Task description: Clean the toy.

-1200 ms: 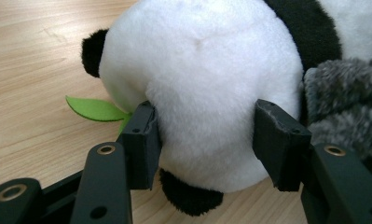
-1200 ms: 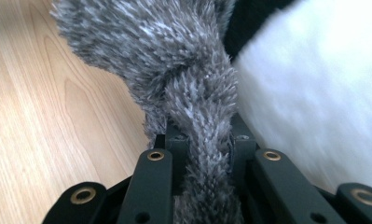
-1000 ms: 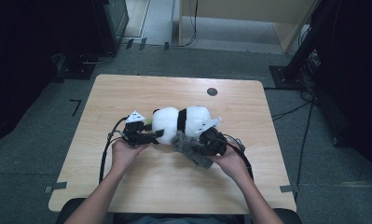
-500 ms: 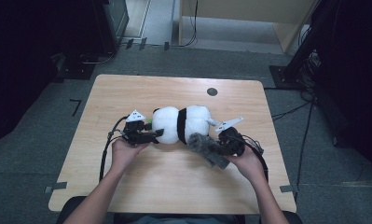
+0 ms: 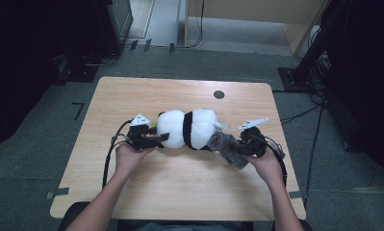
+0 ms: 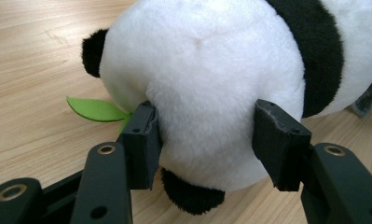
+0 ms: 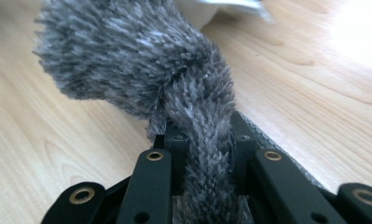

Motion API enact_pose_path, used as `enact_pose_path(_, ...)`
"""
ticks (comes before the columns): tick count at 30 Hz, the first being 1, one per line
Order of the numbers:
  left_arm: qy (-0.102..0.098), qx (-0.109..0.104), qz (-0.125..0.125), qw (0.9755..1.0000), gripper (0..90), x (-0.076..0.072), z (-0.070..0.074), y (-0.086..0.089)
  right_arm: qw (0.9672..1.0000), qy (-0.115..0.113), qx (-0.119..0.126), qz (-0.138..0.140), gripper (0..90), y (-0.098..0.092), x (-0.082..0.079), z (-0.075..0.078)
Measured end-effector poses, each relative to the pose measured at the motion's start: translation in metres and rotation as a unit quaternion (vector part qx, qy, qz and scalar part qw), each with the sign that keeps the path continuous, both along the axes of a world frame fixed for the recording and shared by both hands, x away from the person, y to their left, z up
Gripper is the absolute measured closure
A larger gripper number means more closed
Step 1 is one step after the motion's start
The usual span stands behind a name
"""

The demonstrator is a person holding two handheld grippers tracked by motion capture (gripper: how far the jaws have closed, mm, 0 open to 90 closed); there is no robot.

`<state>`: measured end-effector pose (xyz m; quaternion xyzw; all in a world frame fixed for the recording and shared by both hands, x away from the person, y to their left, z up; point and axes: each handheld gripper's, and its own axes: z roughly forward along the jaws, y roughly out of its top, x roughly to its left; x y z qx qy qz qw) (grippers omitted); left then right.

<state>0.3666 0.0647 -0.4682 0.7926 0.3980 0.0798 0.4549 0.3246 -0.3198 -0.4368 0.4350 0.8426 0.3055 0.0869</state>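
light wood table [image 5: 180,187], grey carpet floor [image 5: 31,163], dark surroundings

Left gripper [image 6: 207,140]: both black jaws pressed into the round white-and-black plush panda toy [image 6: 211,79]. Green felt leaf [image 6: 96,109] lies on the light wooden table [image 6: 30,56], just left of the panda.

Light wooden table [image 5: 180,192] on grey carpet floor [image 5: 31,159], dark surroundings, cables [image 5: 314,139].
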Motion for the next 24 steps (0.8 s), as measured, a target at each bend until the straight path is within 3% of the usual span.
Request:
enact_pose_path(9, 0.002, -0.002, -0.001, 1.0000, 45.8, -0.001, 0.001, 0.000, 0.9984, -0.031, 0.023, -0.041, 76.5, -0.013, 0.004, 0.012)
enact_pose_path(14, 0.006, -0.002, -0.003, 1.0000, 46.1, -0.002, 0.002, -0.001, 0.9946, -0.069, 0.051, -0.058, 76.5, -0.007, 0.006, 0.033)
enact_pose_path(18, 0.009, -0.004, -0.006, 0.9999, 46.9, -0.004, 0.004, -0.002, 0.9935, -0.088, 0.053, -0.048, 76.4, 0.009, 0.011, 0.043)
enact_pose_path(21, 0.012, -0.006, -0.011, 0.9999, 47.7, -0.006, 0.004, -0.003, 0.9932, -0.090, 0.060, -0.043, 76.1, 0.022, 0.017, 0.044)
enact_pose_path(24, 0.008, -0.004, -0.015, 0.9998, 47.6, -0.005, 0.002, -0.004, 0.9935, -0.075, 0.075, -0.042, 75.7, 0.032, 0.026, 0.039)
